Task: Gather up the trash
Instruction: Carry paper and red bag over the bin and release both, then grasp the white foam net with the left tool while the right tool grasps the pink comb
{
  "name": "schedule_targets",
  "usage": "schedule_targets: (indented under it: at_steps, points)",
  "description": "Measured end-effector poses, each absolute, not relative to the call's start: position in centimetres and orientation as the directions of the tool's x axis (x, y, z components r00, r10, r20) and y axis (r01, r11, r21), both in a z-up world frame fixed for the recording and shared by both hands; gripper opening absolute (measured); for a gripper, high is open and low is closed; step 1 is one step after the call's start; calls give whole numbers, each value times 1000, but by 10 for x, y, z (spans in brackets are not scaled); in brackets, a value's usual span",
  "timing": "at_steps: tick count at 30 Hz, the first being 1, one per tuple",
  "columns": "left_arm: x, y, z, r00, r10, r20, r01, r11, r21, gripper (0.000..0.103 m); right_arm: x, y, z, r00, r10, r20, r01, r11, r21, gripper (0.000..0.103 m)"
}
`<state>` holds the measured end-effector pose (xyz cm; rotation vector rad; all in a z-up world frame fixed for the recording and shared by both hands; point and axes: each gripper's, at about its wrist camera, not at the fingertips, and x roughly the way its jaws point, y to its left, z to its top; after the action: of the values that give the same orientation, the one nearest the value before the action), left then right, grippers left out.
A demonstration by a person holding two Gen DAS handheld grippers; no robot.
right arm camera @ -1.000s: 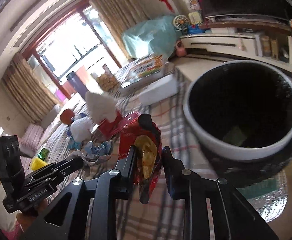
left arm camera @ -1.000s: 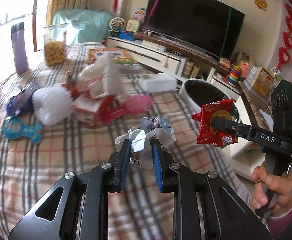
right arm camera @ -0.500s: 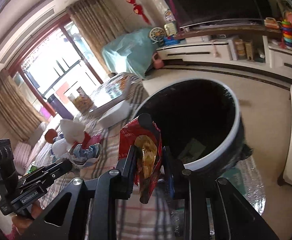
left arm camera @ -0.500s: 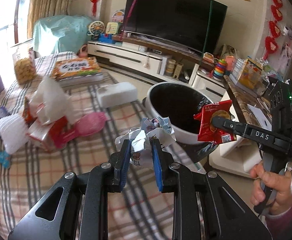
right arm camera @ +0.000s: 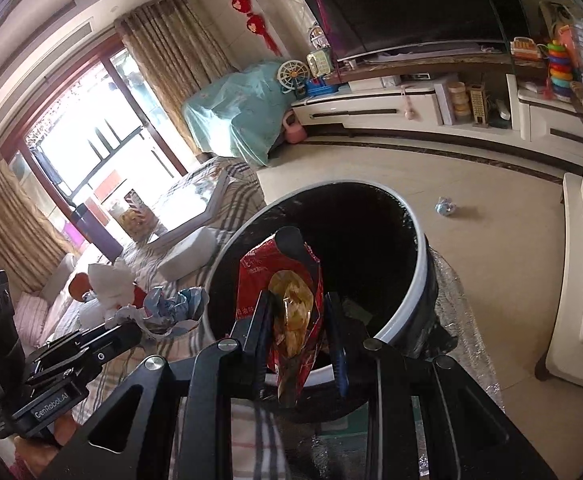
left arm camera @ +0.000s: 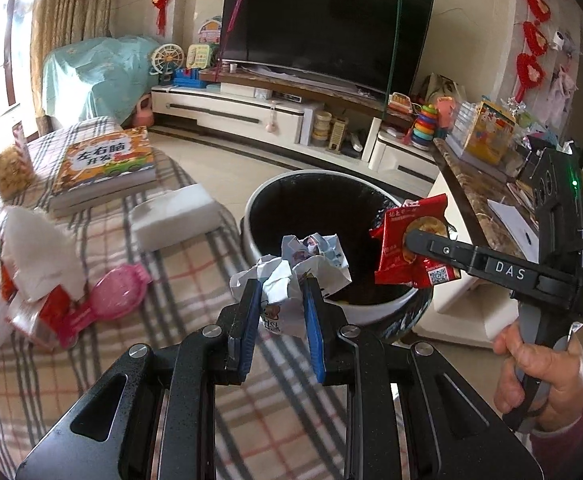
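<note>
My left gripper [left arm camera: 279, 292] is shut on a crumpled white and blue paper wad [left arm camera: 291, 276], held over the near rim of the round black trash bin [left arm camera: 251, 216] with a white rim. My right gripper [right arm camera: 297, 312] is shut on a red snack wrapper [right arm camera: 287, 300] and holds it above the bin's opening [right arm camera: 419, 272]. The wrapper also shows in the left wrist view [left arm camera: 407, 248], over the bin's right side. The left gripper with its wad shows in the right wrist view [right arm camera: 171, 308], left of the bin.
On the plaid-covered table [left arm camera: 91, 360] lie a white tissue pack [left arm camera: 175, 220], a children's book [left arm camera: 103, 168], a pink scoop [left arm camera: 115, 292], white bags and red packets [left arm camera: 39, 276]. A small crumpled wad [right arm camera: 445, 206] lies on the floor beyond the bin. A TV cabinet stands behind.
Both grippers have moved right from the table toward the bin, carrying their trash. The wrapper now hangs over the bin's opening and the paper wad is at its rim.
</note>
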<state>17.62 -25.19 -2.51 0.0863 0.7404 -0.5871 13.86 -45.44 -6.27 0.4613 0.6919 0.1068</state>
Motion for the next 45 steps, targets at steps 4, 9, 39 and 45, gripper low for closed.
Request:
schedule_targets:
  at_steps: [4, 9, 39, 45]
  points:
    - [186, -264, -26, 580, -470, -665, 537, 835, -121, 21, 145, -462, -64, 762, 236, -603, 64, 899, 433, 26]
    - [195, -276, -28, 575, -466, -672, 544, 832, -111, 21, 154, -468, -66, 753, 233, -616, 68, 903, 424, 26]
    - [202, -261, -42, 563, -443, -698, 492, 858, -148, 64, 163, -480, -65, 761, 209, -614, 78, 910, 408, 83]
    - [180, -216, -47, 590, -419, -691, 419, 890, -182, 69, 148, -462, -63, 780, 234, -581, 62, 894, 443, 96]
